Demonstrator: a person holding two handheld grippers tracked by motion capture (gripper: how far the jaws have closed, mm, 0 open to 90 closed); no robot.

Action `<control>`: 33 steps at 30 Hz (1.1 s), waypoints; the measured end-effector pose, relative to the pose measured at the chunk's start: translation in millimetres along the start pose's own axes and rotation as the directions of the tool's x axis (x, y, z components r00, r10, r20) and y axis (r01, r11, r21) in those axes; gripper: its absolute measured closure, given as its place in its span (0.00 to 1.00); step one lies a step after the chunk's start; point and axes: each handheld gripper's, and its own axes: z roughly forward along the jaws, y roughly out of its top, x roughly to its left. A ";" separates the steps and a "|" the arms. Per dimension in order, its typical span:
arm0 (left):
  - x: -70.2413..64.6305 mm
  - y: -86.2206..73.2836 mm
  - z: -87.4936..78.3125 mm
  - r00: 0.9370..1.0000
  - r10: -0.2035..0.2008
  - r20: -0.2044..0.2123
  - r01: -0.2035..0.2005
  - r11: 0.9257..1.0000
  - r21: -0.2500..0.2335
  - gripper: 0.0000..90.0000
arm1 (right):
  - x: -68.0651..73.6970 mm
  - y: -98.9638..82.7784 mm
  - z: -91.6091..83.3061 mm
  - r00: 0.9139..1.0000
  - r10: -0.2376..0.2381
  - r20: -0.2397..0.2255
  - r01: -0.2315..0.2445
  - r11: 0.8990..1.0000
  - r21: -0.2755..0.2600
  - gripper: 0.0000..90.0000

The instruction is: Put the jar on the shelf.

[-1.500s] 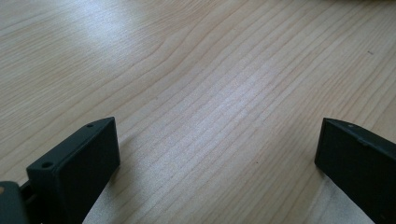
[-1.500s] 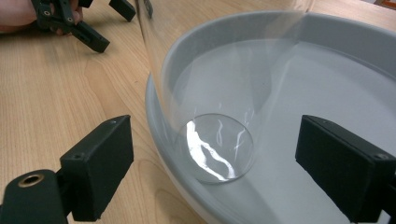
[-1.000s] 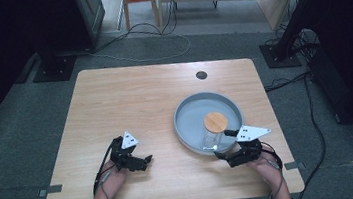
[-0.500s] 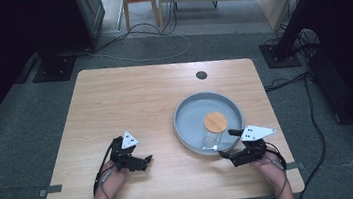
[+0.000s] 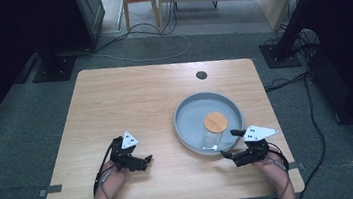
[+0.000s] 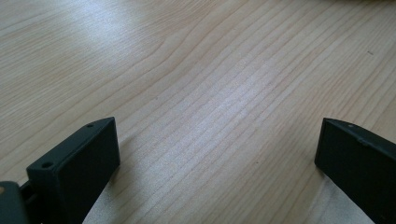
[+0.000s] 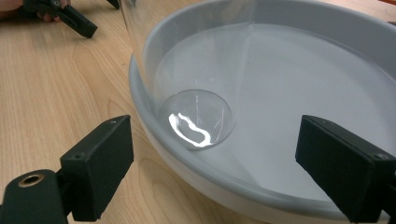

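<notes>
A clear glass jar (image 5: 214, 130) with a round wooden lid (image 5: 216, 121) stands in a grey round tray (image 5: 185, 109) at the table's right. In the right gripper view the jar's glass base (image 7: 196, 119) sits just inside the tray's rim (image 7: 154, 135). My right gripper (image 5: 231, 144) (image 7: 215, 168) lies at the tray's near edge, open, with the jar beyond its jaws and untouched. My left gripper (image 5: 144, 162) (image 6: 217, 149) rests open on bare wood at the near left, nothing between its jaws.
A black round grommet (image 5: 201, 75) sits in the wooden table (image 5: 130, 105) near its far edge. The left gripper (image 7: 70, 18) appears far off in the right gripper view. Cables (image 5: 157, 36) and stool legs (image 5: 138, 3) lie on the floor beyond.
My right gripper has eased slightly back from the tray toward the table's near edge. The left gripper and the jar have not moved.
</notes>
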 end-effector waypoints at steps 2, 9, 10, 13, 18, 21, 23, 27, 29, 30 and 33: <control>0.0 0.0 0.0 1.000 0.000 0.000 0.000 1.000 0.000 0.00 | -0.8 -0.8 -0.4 1.000 0.001 0.001 -0.001 1.000 0.003 0.13; 0.0 0.0 0.0 1.000 0.000 0.000 0.000 1.000 0.000 0.00 | -3.0 -3.3 -2.8 1.000 0.002 0.000 -0.002 1.000 0.004 0.13; 0.0 0.0 0.0 1.000 0.000 0.000 0.000 1.000 0.000 0.00 | -3.2 -3.5 -3.3 1.000 0.005 0.003 -0.005 1.000 0.006 0.13; 0.0 -0.1 0.0 1.000 0.000 0.001 0.000 1.000 0.000 0.00 | -2.6 -3.7 -5.2 1.000 -0.009 0.013 0.009 1.000 -0.001 0.13; 0.0 0.0 -0.1 1.000 0.001 0.000 -0.001 1.000 0.000 0.00 | -4.9 -7.2 -5.0 1.000 0.005 -0.006 -0.005 1.000 0.024 0.13; 0.0 0.0 -0.1 1.000 0.000 0.001 0.000 1.000 0.000 0.00 | -5.6 -8.2 -5.6 1.000 0.006 -0.011 -0.005 1.000 0.021 0.13; 0.0 -0.1 -0.1 1.000 0.001 0.001 -0.001 1.000 0.000 0.00 | -6.1 -8.7 -6.2 1.000 0.006 -0.007 -0.005 1.000 0.020 0.13; 0.0 -0.1 -0.1 1.000 0.001 0.001 -0.001 1.000 0.000 0.00 | -6.8 -9.6 -7.3 1.000 0.005 -0.008 -0.005 1.000 0.015 0.13; 0.0 -0.1 -0.1 1.000 0.001 0.001 -0.001 1.000 0.000 0.00 | -7.6 -10.2 -8.0 1.000 0.004 -0.011 -0.004 1.000 0.010 0.13; 0.0 -0.1 -0.1 1.000 0.001 0.001 -0.001 1.000 0.000 0.00 | -7.8 -10.2 -8.4 1.000 0.004 -0.010 -0.004 1.000 0.008 0.13; 0.0 -0.1 -0.1 1.000 0.001 0.001 -0.001 1.000 0.000 0.00 | -8.7 -11.1 -10.6 1.000 0.006 -0.008 -0.006 1.000 0.001 0.13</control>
